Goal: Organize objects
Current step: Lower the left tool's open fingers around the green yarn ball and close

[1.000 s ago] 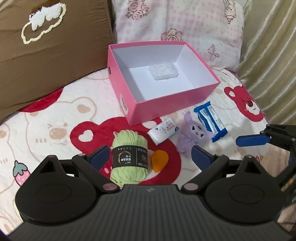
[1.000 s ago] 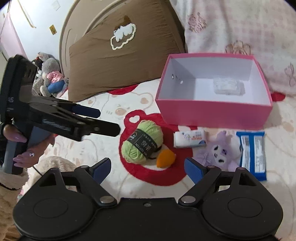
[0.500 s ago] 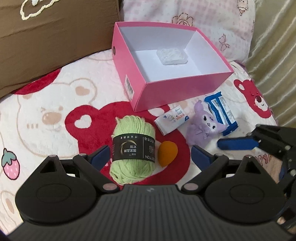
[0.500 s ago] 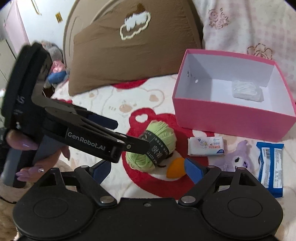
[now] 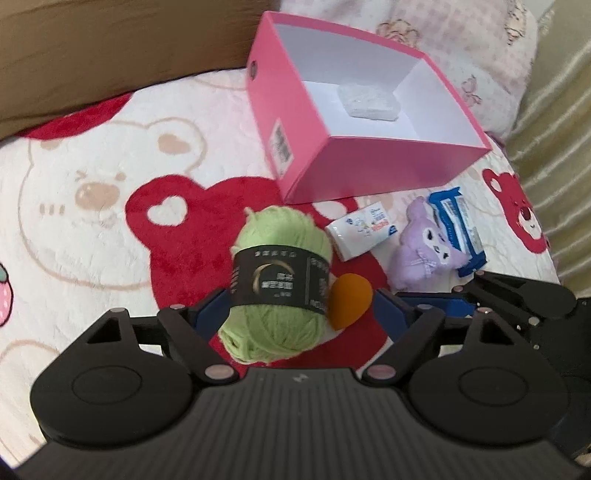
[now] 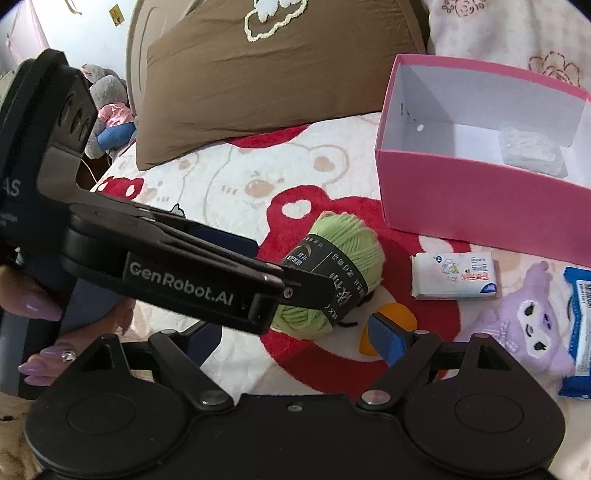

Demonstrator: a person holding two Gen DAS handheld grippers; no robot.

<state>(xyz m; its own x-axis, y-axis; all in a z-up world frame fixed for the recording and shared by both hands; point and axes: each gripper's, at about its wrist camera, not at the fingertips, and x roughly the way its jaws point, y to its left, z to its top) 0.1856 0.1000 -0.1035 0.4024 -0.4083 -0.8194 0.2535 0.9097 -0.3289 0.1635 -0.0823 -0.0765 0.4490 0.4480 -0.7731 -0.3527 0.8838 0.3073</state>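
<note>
Your left gripper point(image 5: 299, 310) stood open, jaws just narrowing around the green yarn skein point(image 5: 279, 284), which lay lengthwise between them on the blanket point(image 5: 92, 192), unpinched; your right gripper point(image 6: 295, 334) hung open, farther off

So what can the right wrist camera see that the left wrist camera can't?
Only the right wrist view shows the grey stuffed toy in the far corner, the person's hand with lilac nails, and the brown pillow's white cloud patch. Only the left wrist view shows the barcode label on the pink cardboard box and the beige curtain. Both show the green yarn ball, orange sponge, purple plush, and both hand-held grippers: left, right.
</note>
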